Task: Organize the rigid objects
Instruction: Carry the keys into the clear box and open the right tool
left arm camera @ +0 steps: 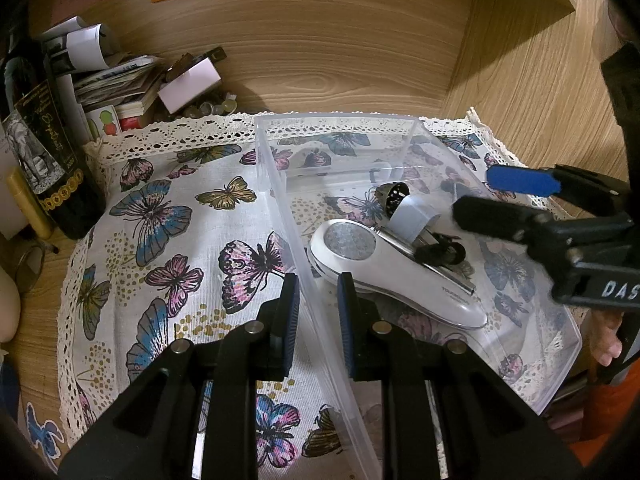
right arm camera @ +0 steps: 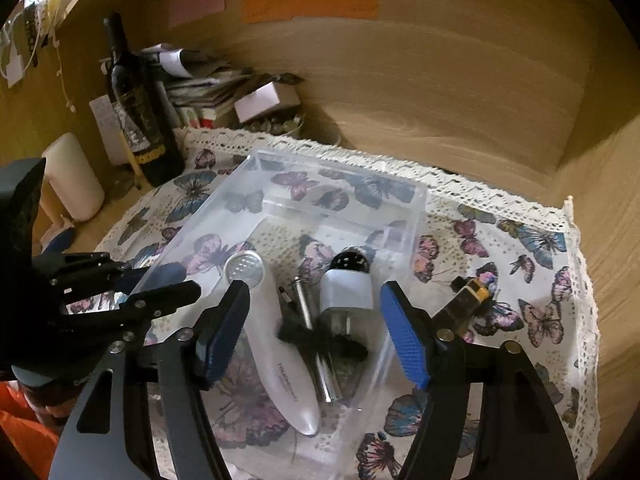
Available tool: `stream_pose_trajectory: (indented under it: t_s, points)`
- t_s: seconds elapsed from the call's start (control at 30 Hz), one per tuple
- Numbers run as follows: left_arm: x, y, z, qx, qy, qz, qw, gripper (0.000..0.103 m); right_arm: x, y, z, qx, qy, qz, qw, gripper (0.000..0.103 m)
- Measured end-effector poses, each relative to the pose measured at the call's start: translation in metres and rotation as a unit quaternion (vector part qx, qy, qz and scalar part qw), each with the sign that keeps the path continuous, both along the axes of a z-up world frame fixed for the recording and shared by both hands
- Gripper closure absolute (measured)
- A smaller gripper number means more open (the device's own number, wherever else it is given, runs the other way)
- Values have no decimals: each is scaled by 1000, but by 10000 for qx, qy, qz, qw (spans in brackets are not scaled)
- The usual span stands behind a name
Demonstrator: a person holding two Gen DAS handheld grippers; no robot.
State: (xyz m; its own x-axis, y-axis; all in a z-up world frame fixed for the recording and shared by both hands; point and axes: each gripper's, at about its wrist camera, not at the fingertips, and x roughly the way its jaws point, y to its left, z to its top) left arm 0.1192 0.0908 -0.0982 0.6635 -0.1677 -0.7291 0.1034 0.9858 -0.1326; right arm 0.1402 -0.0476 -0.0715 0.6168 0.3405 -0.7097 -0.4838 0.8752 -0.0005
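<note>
A clear plastic bin (left arm camera: 340, 118) (right arm camera: 340, 176) sits on a butterfly-print cloth (left arm camera: 180, 220). Inside lie a white handheld device (left arm camera: 400, 272) (right arm camera: 276, 344) with a round silver head, a grey cylinder (left arm camera: 412, 216) (right arm camera: 346, 292) with a perforated black cap, a metal rod (right arm camera: 306, 308) and a black fuzzy piece (left arm camera: 440, 252) (right arm camera: 304, 336). My left gripper (left arm camera: 317, 280) (right arm camera: 180, 280) is shut on the bin's left wall, one pad on each side. My right gripper (right arm camera: 312, 288) (left arm camera: 474, 192) hangs open over the bin's contents, touching nothing.
A small dark and yellow object (right arm camera: 466, 298) lies on the cloth just right of the bin. A wine bottle (left arm camera: 48, 160) (right arm camera: 136, 112), a pile of papers and boxes (left arm camera: 120, 88) and a white cylinder (right arm camera: 74, 176) crowd the back left. Wooden walls enclose the back and right.
</note>
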Motion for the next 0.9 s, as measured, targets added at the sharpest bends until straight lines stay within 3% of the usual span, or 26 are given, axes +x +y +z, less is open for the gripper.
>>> stream_pose_trajectory:
  t_s: [0.5,0.67,0.9]
  points:
    - [2,6,-1,-155,34,72,9998,85,-21,-80,23,38,-417,-1184,9921,33]
    - [3,8,-2,-174,59,113,9998,85,-17,-99,9,-124,-275,-1500,9882,33]
    - [2,6,-2,-104,65,117,9999,85,-5,-97,-28,-268,245,-1430,9891,33]
